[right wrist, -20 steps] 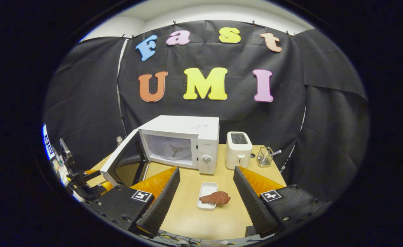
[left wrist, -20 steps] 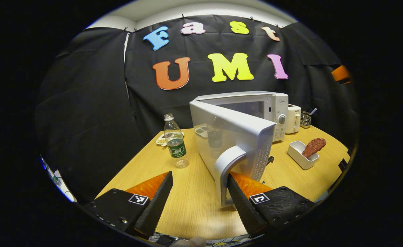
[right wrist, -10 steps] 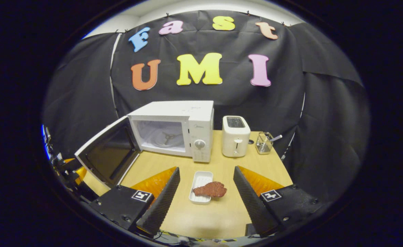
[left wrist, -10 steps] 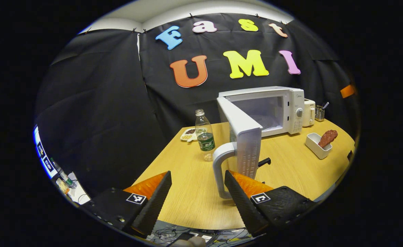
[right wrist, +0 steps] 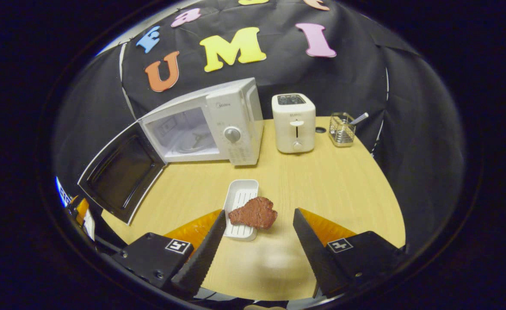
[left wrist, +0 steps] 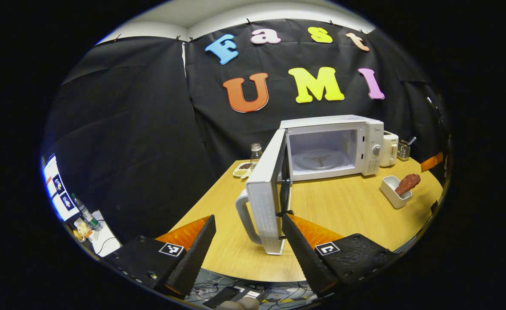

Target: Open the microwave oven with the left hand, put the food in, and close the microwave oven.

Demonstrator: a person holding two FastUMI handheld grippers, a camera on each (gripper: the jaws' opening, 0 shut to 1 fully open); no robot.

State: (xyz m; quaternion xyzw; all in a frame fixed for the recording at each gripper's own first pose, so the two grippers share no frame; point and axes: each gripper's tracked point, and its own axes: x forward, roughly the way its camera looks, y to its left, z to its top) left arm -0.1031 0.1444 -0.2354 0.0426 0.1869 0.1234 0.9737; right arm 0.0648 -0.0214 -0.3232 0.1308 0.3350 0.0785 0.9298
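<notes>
The white microwave (left wrist: 371,129) stands with its door (left wrist: 266,189) swung wide, and the glass turntable (left wrist: 319,157) shows inside. The door's handle (left wrist: 245,217) and free edge sit between the fingertips of my left gripper (left wrist: 248,221), which is open and not pressing on them. A brown piece of meat (right wrist: 253,213) lies across the near end of a white tray (right wrist: 241,193) on the table. My right gripper (right wrist: 259,214) hovers open over it, one finger on each side. In the right gripper view the microwave (right wrist: 231,112) and its door (right wrist: 119,176) are at upper left.
A white toaster (right wrist: 294,122) and a wire holder with a spoon (right wrist: 342,129) stand right of the microwave. A plastic bottle (left wrist: 256,153) and a small snack dish (left wrist: 241,169) sit behind the door. The wooden table (right wrist: 334,185) ends just under both grippers.
The door has swung from half open to wide open as my left gripper drew it back and left. My right gripper has dropped and tilted down over the meat.
</notes>
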